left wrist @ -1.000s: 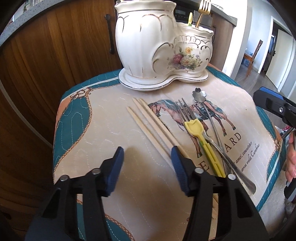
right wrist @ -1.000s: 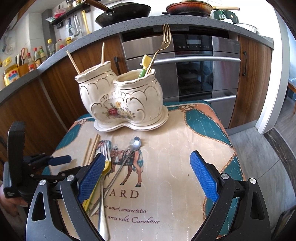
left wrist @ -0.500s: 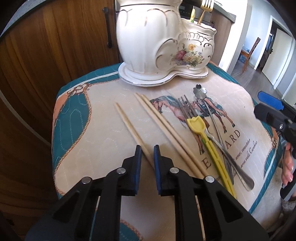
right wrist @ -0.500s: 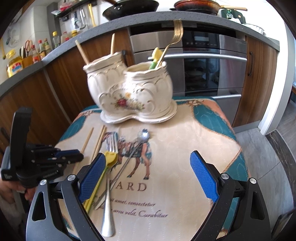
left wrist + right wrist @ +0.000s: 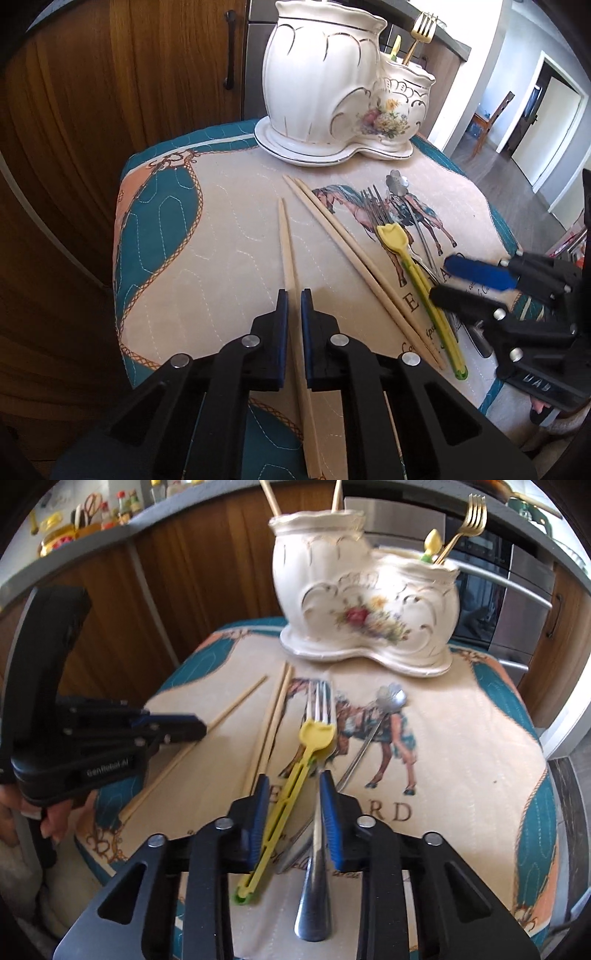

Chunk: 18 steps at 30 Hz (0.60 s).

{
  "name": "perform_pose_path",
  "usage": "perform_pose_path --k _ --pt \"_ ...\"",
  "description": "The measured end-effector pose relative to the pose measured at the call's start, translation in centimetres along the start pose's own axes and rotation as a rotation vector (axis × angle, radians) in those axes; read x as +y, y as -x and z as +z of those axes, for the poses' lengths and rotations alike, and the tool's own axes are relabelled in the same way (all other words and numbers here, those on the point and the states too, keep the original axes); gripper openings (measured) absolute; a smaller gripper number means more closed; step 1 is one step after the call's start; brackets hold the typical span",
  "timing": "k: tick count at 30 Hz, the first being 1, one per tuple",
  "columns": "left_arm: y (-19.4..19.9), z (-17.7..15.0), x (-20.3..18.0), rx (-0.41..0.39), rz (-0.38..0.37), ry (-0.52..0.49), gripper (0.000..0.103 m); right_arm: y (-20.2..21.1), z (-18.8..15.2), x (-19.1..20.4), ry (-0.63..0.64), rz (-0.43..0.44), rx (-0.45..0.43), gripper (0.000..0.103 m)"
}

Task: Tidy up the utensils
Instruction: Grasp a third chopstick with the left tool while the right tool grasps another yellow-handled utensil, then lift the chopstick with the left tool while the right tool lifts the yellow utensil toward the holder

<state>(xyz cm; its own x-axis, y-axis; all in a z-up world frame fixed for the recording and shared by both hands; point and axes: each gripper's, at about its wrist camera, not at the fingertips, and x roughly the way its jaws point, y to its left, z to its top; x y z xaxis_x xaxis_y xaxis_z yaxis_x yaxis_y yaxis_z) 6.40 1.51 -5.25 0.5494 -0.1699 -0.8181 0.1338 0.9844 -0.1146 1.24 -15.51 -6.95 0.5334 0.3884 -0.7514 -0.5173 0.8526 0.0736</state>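
My left gripper [image 5: 294, 299] is shut on a single wooden chopstick [image 5: 286, 240], apart from the pair of chopsticks [image 5: 354, 258] lying on the cloth. From the right wrist view the left gripper [image 5: 195, 729] holds that chopstick [image 5: 236, 705] at the left. My right gripper [image 5: 293, 781] is closing. One pad touches the yellow fork [image 5: 317, 734] handle and the other the silver fork [image 5: 319, 701] handle, both lying on the cloth. A flower-bowled spoon [image 5: 391, 698] lies beside them. The white ceramic holder [image 5: 332, 92] stands at the back with a gold fork [image 5: 469, 517] and chopsticks in it.
The quilted horse-print cloth [image 5: 207, 229] covers a small table with edges close on every side. Wooden cabinet doors [image 5: 147, 74] stand behind, an oven [image 5: 517, 590] is at the right rear, and open floor [image 5: 517, 177] lies to the right. A person's hand [image 5: 48, 812] grips the left tool.
The left jaws closed on one chopstick and swung it away from the pair. The right gripper moved left and down over the forks, and its jaws narrowed from wide open.
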Motion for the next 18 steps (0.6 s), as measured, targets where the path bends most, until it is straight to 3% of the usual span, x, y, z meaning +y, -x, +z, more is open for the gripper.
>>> perform_pose_path --k 11,15,18 --pt "-0.7 0.1 0.0 0.007 0.004 0.000 0.009 -2.3 0.2 0.6 -0.016 -0.018 0.044 0.017" --pt "-0.5 0.1 -0.5 0.013 -0.019 -0.006 0.026 -2.2 0.1 0.5 -0.024 -0.001 0.030 0.011" --pt "-0.6 0.0 -0.8 0.008 0.013 -0.025 0.025 -1.4 0.2 0.5 -0.020 0.006 -0.001 0.011"
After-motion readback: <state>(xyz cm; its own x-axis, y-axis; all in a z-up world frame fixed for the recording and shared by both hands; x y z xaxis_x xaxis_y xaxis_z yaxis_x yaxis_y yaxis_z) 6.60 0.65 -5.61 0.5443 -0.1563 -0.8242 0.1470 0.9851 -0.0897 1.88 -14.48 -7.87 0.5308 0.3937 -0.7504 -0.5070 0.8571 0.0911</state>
